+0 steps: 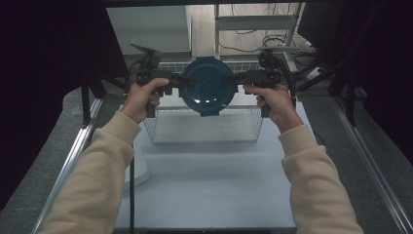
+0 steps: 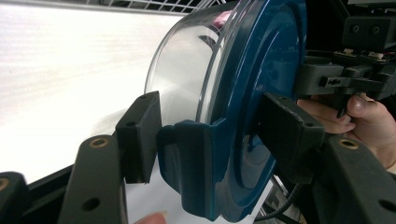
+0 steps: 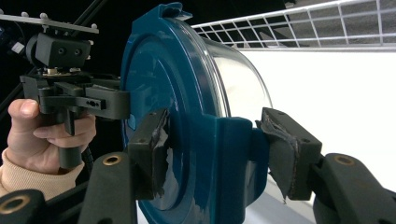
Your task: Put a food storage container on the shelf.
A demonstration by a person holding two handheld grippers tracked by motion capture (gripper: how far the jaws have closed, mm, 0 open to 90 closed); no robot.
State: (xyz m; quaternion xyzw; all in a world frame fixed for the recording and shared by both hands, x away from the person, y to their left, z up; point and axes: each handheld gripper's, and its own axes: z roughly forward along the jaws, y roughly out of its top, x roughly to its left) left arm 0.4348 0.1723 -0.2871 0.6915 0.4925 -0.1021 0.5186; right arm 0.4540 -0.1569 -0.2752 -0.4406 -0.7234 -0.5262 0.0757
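Note:
A round clear glass container (image 1: 207,85) with a dark blue clip lid hangs in the air, held between both grippers. My left gripper (image 1: 178,83) grips its left side and my right gripper (image 1: 236,80) its right side. In the left gripper view my left gripper (image 2: 215,135) is shut across a lid clip (image 2: 196,168), one pad on the lid's face (image 2: 261,70). The glass bowl (image 2: 187,60) faces the white table. In the right gripper view my right gripper (image 3: 219,149) clamps the opposite clip (image 3: 233,158) in the same way. The container is tilted, with its lid toward the person.
A wire basket (image 1: 204,127) stands on the white table (image 1: 209,185), just below and behind the container. A white rounded object (image 1: 140,168) lies near the left forearm. Metal rails run along both table sides, with shelving and cables behind.

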